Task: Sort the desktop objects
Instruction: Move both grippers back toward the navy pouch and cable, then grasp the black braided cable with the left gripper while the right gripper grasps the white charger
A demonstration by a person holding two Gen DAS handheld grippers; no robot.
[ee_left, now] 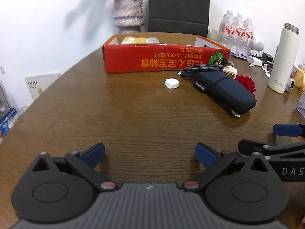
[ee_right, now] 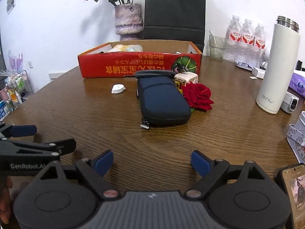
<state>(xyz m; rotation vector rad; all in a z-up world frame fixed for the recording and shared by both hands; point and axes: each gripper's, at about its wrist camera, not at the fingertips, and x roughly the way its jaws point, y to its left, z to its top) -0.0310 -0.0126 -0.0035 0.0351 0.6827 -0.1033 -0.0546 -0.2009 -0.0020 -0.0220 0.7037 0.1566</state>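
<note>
My right gripper [ee_right: 152,162], jaws spread and empty, sits nearer the dark navy zipped fabric pouch [ee_right: 162,99], its long axis running up-frame at centre; left gripper [ee_left: 150,153] likewise open.

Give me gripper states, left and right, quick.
Left gripper: open, nothing between its fingers.
Right gripper: open, nothing between its fingers.

An office or meeting room is suggested: a rounded wooden table [ee_right: 219,133] is set against a plain white wall. Ahead of the tongs a black chair back [ee_right: 174,11] and a vase of dried flowers [ee_right: 128,20] are seen; ahead to the right, bottled water [ee_right: 246,40] and a white flask [ee_right: 276,66].
</note>
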